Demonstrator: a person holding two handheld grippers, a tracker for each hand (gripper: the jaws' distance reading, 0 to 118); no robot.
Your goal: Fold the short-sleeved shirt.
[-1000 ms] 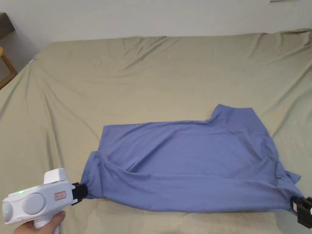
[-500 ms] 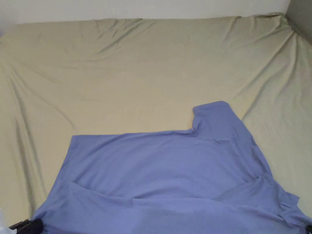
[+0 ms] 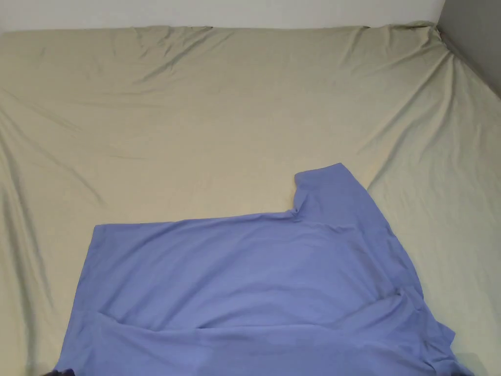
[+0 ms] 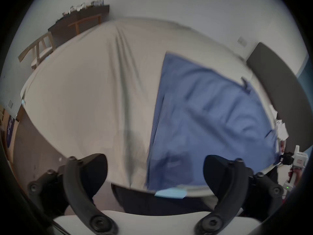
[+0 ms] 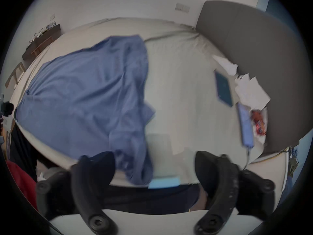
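A blue short-sleeved shirt (image 3: pixel 244 284) lies spread flat on the beige bed sheet (image 3: pixel 220 122), its hem to the left and one sleeve (image 3: pixel 328 191) pointing toward the far side. Its near edge runs along the bed's front edge. In the left gripper view my left gripper (image 4: pixel 155 159) is open, just off the bed edge by the shirt's (image 4: pixel 211 120) hem corner, with nothing between its jaws. In the right gripper view my right gripper (image 5: pixel 155 154) is open too, by the crumpled near sleeve of the shirt (image 5: pixel 81 89). Each gripper view also catches the other gripper (image 4: pixel 288 159) (image 5: pixel 6 109) far off.
A dark grey headboard (image 5: pixel 254 52) bounds the bed on the right. Beside it lie a dark tablet (image 5: pixel 223 89), a phone (image 5: pixel 245 125), white papers (image 5: pixel 250 89) and a red packet (image 5: pixel 259 123). A wooden chair (image 4: pixel 39 52) and dark shelf (image 4: pixel 79 20) stand past the left side.
Both grippers have let go of the shirt's near corners and pulled back off the bed edge. The lifted near edge has dropped flat. The head camera has shifted forward and to the right.
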